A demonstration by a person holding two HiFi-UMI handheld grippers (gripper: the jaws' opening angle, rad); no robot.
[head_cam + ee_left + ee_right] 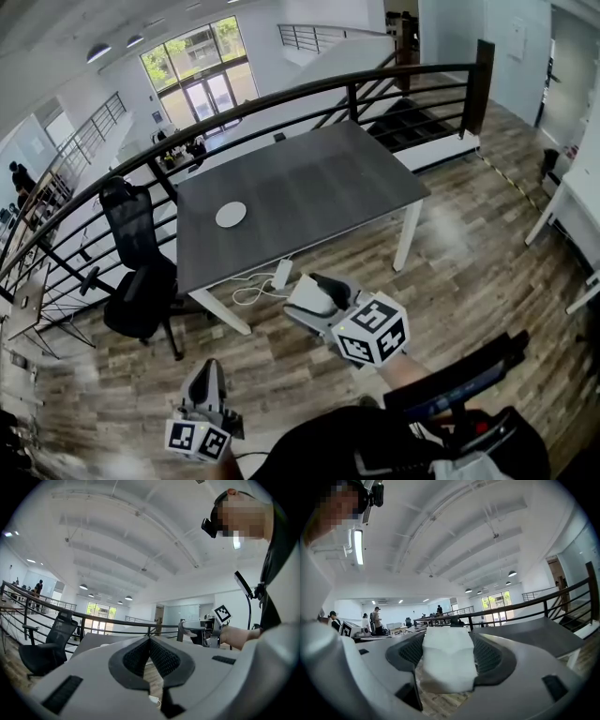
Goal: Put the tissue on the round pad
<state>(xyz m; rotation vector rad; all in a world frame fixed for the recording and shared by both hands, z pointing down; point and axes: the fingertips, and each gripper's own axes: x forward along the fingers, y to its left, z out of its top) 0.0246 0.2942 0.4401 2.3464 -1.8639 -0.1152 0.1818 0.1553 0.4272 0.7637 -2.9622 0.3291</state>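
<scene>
The left gripper (206, 375) is nearest, low beside the person's dark lap and well short of the worktop (319, 178). It points about level. Its jaws are together: the ribbed pads (136, 658) meet at their tips and nothing sits between them.

A little closer to the worktop, but still apart from its near edge and over the wooden floor (469, 262), is the right gripper (309, 298). It points towards the worktop and tips only slightly downward. Its jaws stand wide and are clamped on the tissue (446, 663), a white folded wad that fills the gap between the two pads and sticks out past them.

On the floor under the worktop's near edge lies a white power strip (281, 274) with a looped cable.

The worktop is dark grey on white legs. The round pad (231, 215), white and flat, lies on it towards its left end, well apart from the tissue.

A black office chair (141, 281) stands just off the worktop's left end. A dark railing (281, 94) curves along its far side.
</scene>
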